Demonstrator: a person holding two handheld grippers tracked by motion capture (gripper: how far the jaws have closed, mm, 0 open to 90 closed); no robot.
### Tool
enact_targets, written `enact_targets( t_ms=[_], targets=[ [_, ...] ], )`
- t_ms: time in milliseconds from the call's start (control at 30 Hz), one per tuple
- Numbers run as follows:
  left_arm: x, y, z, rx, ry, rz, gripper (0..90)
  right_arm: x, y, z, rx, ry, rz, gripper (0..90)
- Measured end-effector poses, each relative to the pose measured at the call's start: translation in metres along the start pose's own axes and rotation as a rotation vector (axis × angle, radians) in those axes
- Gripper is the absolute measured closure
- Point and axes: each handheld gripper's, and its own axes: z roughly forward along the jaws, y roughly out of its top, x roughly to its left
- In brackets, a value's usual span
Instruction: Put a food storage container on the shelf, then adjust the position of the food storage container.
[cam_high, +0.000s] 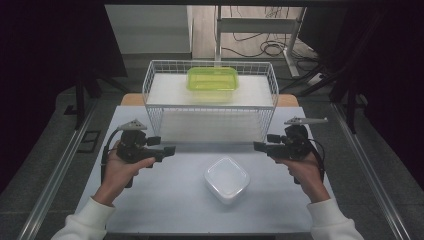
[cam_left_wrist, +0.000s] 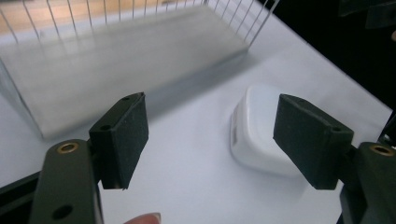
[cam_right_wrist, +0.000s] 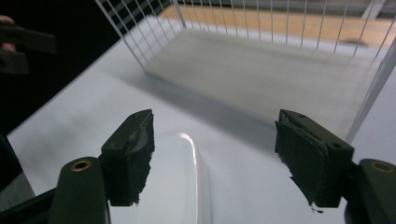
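A person's two hands hold the left gripper (cam_high: 167, 145) and the right gripper (cam_high: 260, 142) low over a white table (cam_high: 165, 200), jaws pointed inward at each other, both spread wide with nothing between the pads. Between the two grippers and slightly nearer the person sits a white tub (cam_high: 226, 179), lid on, resting flat on the table, turned a little askew. In the left gripper view the tub (cam_left_wrist: 254, 133) lies just ahead of the jaws and partly behind the right-hand one; in the right gripper view it (cam_right_wrist: 175, 179) lies under and just past the left-hand jaw. Approaching from opposite sides with jaws apart looks like preparation for a two-sided pick-up: the tub seems too broad for one jaw pair to span. Neither gripper touches it. Beyond both grippers stands a wire rack (cam_high: 150, 95), open-fronted, with one shelf at table level and one above. On the top shelf, farthest from the grippers, rests a green tub (cam_high: 212, 80), suggesting the rack is where such tubs are stored.
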Motion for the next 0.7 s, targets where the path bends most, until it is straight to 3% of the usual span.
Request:
enact_targets(
  t_ms=[333,533,700],
  targets=[
    [0.008,-0.03,0.006,0.051,0.008,-0.049,25.8,-0.008,-0.027,0.011,0.075,-0.021,0.034,30.8],
    [0.003,-0.03,0.006,0.05,0.005,-0.033,25.3,-0.007,-0.029,0.015,0.084,-0.028,0.028,30.8],
    [0.0,-0.034,0.013,0.077,0.011,-0.015,23.4,-0.007,-0.032,0.015,0.09,-0.027,0.031,30.8]
  ],
)
